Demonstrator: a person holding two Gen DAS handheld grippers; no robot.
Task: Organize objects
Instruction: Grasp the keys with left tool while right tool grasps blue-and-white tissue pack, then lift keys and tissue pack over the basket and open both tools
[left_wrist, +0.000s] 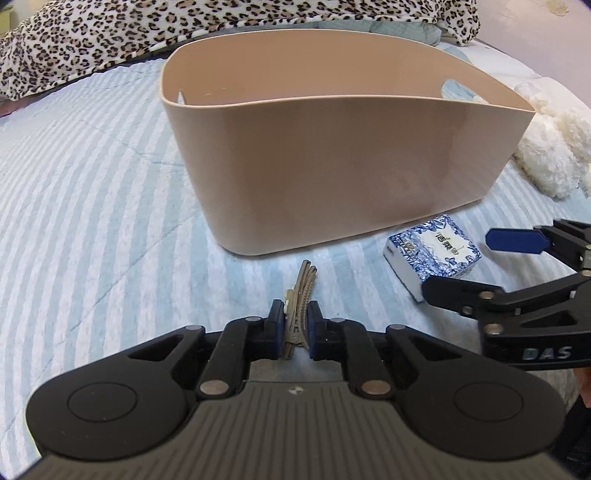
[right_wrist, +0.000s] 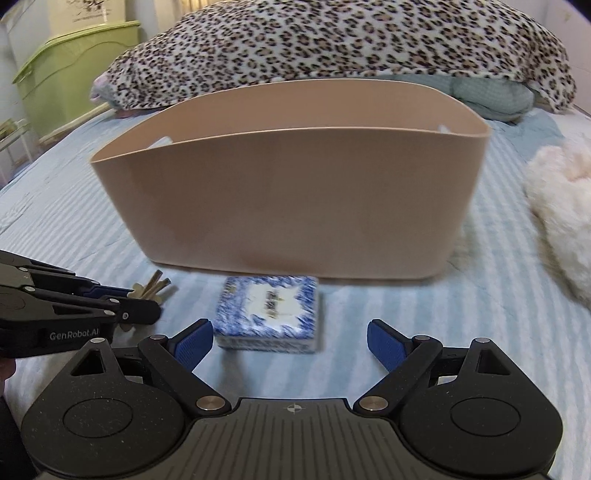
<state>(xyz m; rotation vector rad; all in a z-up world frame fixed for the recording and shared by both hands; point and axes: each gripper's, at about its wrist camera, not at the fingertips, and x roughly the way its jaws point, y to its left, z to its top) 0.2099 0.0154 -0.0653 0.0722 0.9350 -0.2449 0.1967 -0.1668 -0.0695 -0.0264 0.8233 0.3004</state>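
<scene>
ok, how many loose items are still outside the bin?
3 visible: a beige toothed hair clip clamped in the left gripper, a blue-and-white patterned tissue pack before the open right gripper, a white fluffy item further right. The beige plastic bin may hide others.

Bed (right_wrist: 498, 295), striped blue cover.
Carries 1 beige bin (right_wrist: 295, 206), 1 tissue pack (right_wrist: 271, 314), 1 fluffy white item (right_wrist: 557, 206), leopard blanket (right_wrist: 332, 44).

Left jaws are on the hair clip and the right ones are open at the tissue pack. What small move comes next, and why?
Probably lift the left gripper and carry the beige toothed hair clip over the rim of the tan plastic bin. Its jaws are already shut on the clip, and the bin stands just behind. The right gripper is open, short of the blue-and-white tissue pack.
</scene>
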